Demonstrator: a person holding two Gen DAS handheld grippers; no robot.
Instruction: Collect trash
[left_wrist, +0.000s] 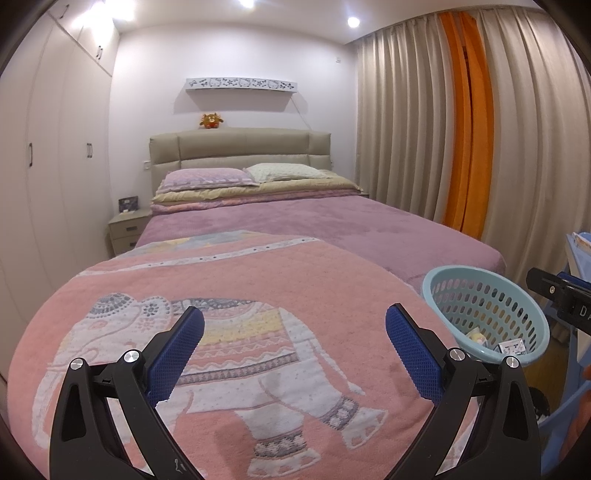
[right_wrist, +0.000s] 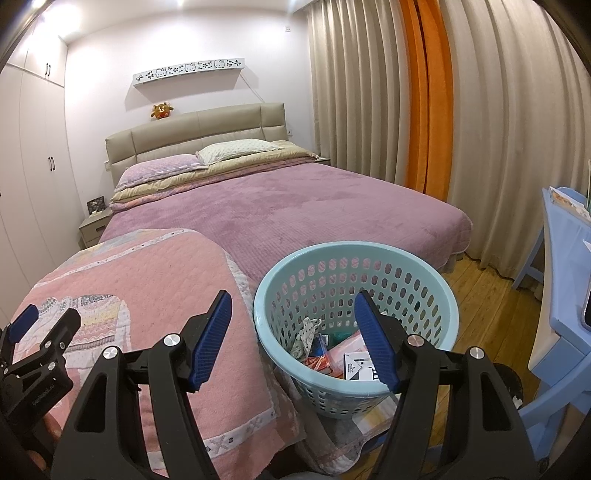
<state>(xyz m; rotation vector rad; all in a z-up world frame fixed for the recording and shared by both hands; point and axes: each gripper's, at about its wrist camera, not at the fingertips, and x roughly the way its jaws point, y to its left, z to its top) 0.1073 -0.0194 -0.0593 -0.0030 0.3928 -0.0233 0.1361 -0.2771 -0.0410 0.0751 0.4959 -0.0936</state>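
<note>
A light blue perforated basket (right_wrist: 356, 254) stands at the foot of the bed on its right side; it also shows in the left wrist view (left_wrist: 484, 280). Inside lie pieces of trash (right_wrist: 332, 354): crumpled paper, wrappers and a small white box. My right gripper (right_wrist: 293, 332) is open and empty, with its right finger over the basket's rim and its left finger over the pink blanket. My left gripper (left_wrist: 295, 345) is open and empty above the pink elephant blanket (left_wrist: 240, 332). The left gripper also shows at the left edge of the right wrist view (right_wrist: 33, 328).
The bed has a purple cover (right_wrist: 295, 206) and pillows (right_wrist: 236, 149) at the headboard. Beige and orange curtains (right_wrist: 424, 96) hang on the right. A blue desk and chair (right_wrist: 561, 258) stand on the wooden floor (right_wrist: 487, 299) at the far right. A nightstand (left_wrist: 127, 229) and wardrobes (left_wrist: 55, 147) are on the left.
</note>
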